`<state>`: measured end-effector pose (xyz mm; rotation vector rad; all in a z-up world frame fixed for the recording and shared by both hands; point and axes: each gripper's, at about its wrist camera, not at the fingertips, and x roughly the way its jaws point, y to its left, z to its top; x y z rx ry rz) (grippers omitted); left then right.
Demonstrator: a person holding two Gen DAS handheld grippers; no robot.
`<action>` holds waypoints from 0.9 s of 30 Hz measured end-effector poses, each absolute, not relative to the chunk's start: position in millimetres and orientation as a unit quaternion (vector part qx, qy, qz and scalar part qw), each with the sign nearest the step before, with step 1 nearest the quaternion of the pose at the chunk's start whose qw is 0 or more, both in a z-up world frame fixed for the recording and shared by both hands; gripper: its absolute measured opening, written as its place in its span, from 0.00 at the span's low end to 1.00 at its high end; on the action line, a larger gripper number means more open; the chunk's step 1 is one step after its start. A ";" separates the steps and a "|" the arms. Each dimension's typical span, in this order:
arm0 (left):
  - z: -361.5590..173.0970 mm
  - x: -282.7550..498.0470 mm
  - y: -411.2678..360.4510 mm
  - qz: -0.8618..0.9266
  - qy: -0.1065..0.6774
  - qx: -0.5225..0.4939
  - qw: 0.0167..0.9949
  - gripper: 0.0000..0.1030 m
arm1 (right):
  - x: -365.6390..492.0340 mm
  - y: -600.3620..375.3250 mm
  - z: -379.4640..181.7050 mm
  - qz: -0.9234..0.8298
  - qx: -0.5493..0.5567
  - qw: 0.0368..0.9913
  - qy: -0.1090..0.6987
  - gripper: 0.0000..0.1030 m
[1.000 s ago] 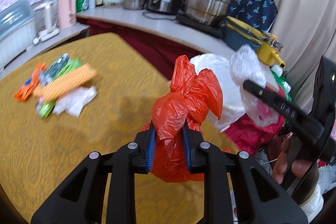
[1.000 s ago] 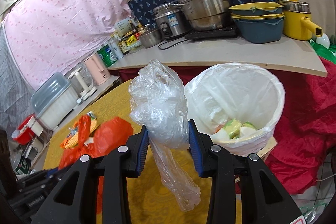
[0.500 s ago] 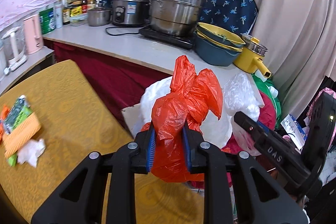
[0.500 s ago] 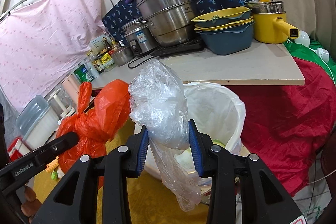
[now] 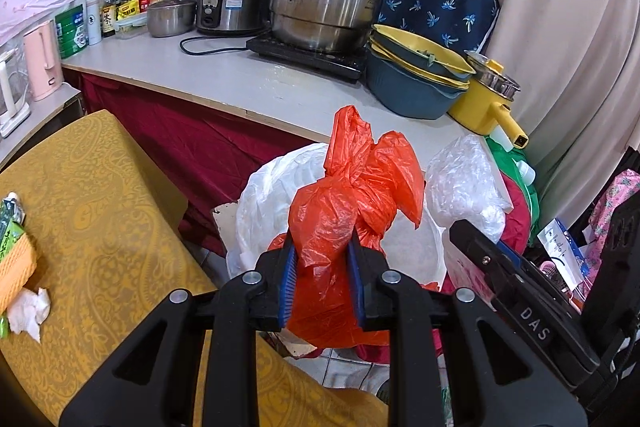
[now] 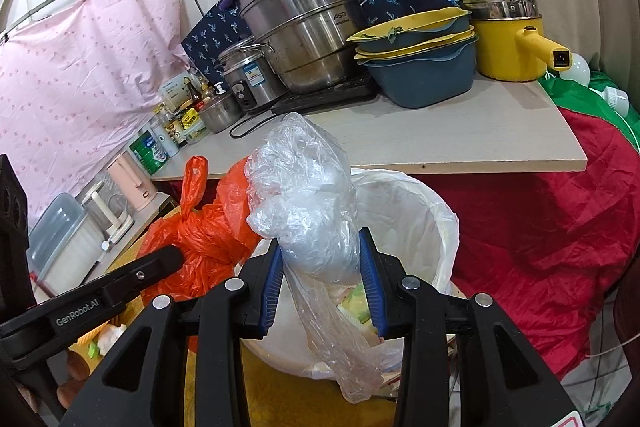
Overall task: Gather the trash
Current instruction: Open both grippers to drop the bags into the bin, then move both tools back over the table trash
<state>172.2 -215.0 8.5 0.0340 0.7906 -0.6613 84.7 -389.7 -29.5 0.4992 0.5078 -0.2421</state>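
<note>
Orange bag (image 5: 344, 227) knotted, crumpled, clamped in left claw (image 5: 322, 281); right claw (image 6: 322, 281) clamps clear bag (image 6: 308, 199).

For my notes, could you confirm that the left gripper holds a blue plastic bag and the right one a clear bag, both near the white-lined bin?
Not quite: the bag in the left gripper is orange, not blue, as the left wrist view shows. The right gripper does hold the clear bag, and both are near the white-lined bin.

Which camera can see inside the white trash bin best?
The right wrist view. It looks down into the trash bin, so you see its open mouth and some scraps inside. In the left wrist view the orange bag covers most of the bin; only its rim shows.
</note>
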 end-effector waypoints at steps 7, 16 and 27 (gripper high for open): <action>3.9 182.1 -224.0 -0.312 0.384 0.012 0.869 0.30 | 94.4 -392.8 -32.8 -0.120 0.244 0.930 0.249 0.37; 4.8 192.5 -223.1 -0.299 0.382 0.010 0.874 0.47 | 99.9 -395.3 -28.5 -0.123 0.248 0.930 0.240 0.47; 14.2 190.6 -205.5 -0.286 0.374 0.002 0.882 0.48 | 96.4 -385.7 -19.0 -0.116 0.243 0.934 0.235 0.49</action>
